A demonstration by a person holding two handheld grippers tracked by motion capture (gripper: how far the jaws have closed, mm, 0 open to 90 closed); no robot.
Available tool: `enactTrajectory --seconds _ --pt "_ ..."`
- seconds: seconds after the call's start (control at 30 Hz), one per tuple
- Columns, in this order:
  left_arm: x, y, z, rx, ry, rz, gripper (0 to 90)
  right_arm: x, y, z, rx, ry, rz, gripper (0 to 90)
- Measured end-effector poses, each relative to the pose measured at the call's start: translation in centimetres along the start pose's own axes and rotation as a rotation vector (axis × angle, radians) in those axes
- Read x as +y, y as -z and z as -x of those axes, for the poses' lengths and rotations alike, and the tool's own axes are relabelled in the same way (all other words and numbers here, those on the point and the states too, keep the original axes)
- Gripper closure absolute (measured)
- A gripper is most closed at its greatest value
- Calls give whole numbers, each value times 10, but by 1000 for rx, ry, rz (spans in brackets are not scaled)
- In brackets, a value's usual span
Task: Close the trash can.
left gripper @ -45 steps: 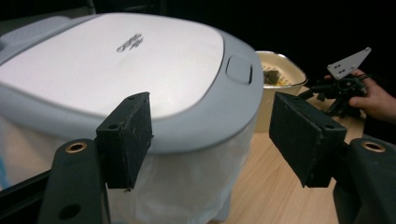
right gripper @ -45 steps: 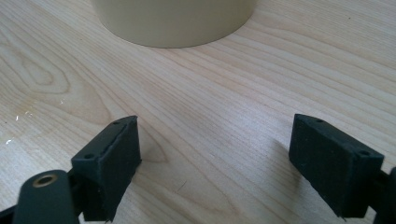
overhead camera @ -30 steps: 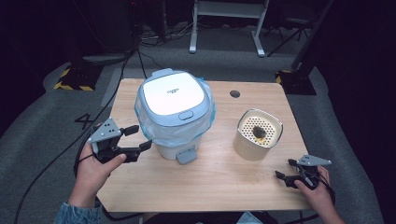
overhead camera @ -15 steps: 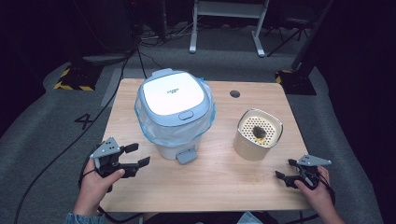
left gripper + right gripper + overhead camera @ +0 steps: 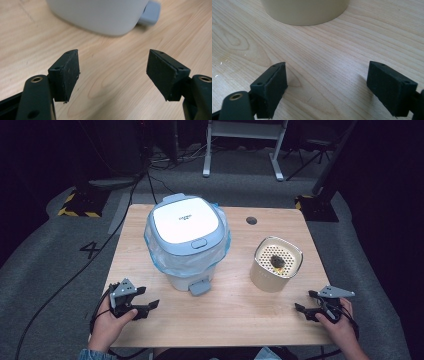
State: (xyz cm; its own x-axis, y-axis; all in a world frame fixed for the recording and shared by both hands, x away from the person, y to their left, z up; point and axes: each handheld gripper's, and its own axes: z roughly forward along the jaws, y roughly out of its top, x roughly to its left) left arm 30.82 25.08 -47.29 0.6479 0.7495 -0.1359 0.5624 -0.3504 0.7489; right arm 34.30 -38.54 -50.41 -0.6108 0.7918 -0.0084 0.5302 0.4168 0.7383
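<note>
Altogether: one bin (image 5: 187, 240), one canister (image 5: 277, 264) — two open grippers.

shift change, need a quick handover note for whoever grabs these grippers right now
Left gripper: open, nothing between the fingers, low at the table's near left edge, pointing at the pedal bin.
Right gripper: open, holding nothing, at the near right edge, facing the beige canister.
Bin: lid shut, blue liner bag around its rim, pedal toward the person.
Canister: upright, something dark on its perforated top.
Done: nothing visible. Left: everything; neither item is touched yet.
</note>
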Motion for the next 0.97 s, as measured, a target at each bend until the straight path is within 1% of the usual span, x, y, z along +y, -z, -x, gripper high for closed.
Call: enactTrajectory --seconds 0.07,0.1,0.23,0.27,0.3,0.33,0.37,0.43,0.47,0.5,0.57,0.63,0.67,0.73,0.83,0.97 --pt "-3 -3 1 0 4 -24 263 0 0 0 0 0 0 167" --pt "-5 -4 1 3 -7 -34 259 0 0 0 0 0 0 167" --pt "-8 -9 3 35 -41 -90 247 0 0 0 0 0 0 166" --pt "-8 -10 2 43 -42 -103 237 0 0 0 0 0 0 167" --pt "-8 -12 3 52 -32 -117 230 0 0 0 0 0 0 167" --pt "-8 -14 2 71 -44 -142 230 0 0 0 0 0 0 167" --pt "-8 -16 2 82 -48 -160 229 0 0 0 0 0 0 166" --pt "-10 -20 2 92 -56 -187 212 0 0 0 0 0 0 166" --pt "-11 -22 1 95 -65 -186 202 0 0 0 0 0 0 167" --pt "-13 -24 1 97 -65 -169 179 0 0 0 0 0 0 166" --pt "-14 -25 0 103 -63 -154 155 0 0 0 0 0 0 167" --pt "-17 -28 -2 107 -64 -114 141 0 0 0 0 0 0 167" --pt "-17 -29 -3 106 -62 -102 115 0 0 0 0 0 0 167" --pt "-16 -30 -5 106 -56 -101 107 0 0 0 -1 0 0 166" --pt "-14 -32 -8 125 -34 -95 106 0 0 0 0 0 0 166" --pt "-14 -32 -8 132 -32 -97 104 0 0 0 -1 0 0 166"
